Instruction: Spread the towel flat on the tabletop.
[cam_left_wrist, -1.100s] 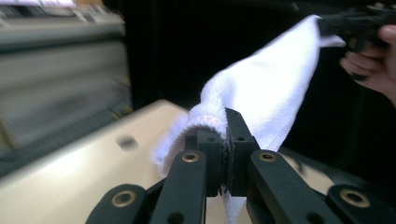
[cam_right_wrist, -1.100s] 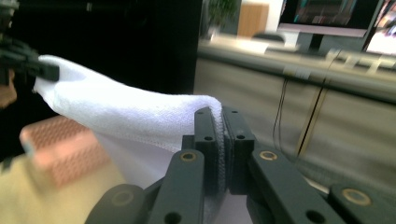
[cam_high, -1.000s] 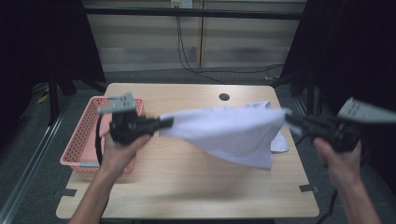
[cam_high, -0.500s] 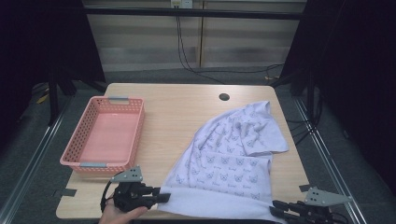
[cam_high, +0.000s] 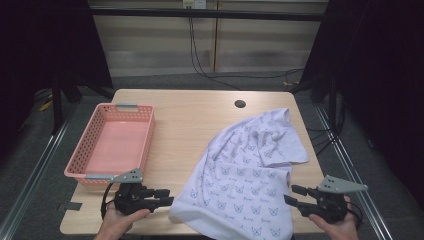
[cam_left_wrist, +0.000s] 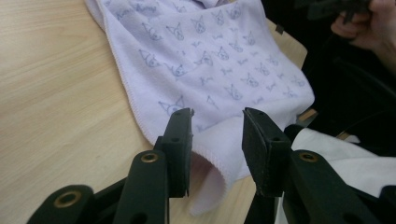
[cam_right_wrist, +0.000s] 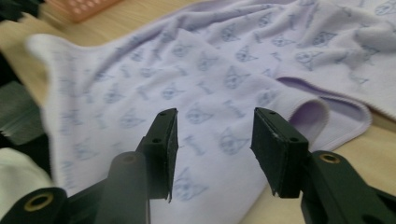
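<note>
A: Both tongs, left tongs (cam_high: 167, 196) and right tongs (cam_high: 294, 195), had just been opening, cloth (cam_high: 250, 165) let go?

B: Yep, it sprawled over the wooden desk's (cam_high: 190, 120) right half, pink basket (cam_high: 97, 172) left, dark room around.

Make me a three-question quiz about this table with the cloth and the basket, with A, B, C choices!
1. Where is the basket?
A. on the table's left side
B. on top of the cloth
C. on the floor

2. What colour is the basket?
A. green
B. pink
C. black

3. What are the left gripper's fingers doing?
A. squeezing the basket rim
B. clamped tight on a cup
C. standing apart over the cloth's corner

Answers: 1 A, it sits left of the cloth on the table. 2 B, its mesh walls are pink. 3 C, a gap shows between the fingers, with the corner lying loose below.
</note>
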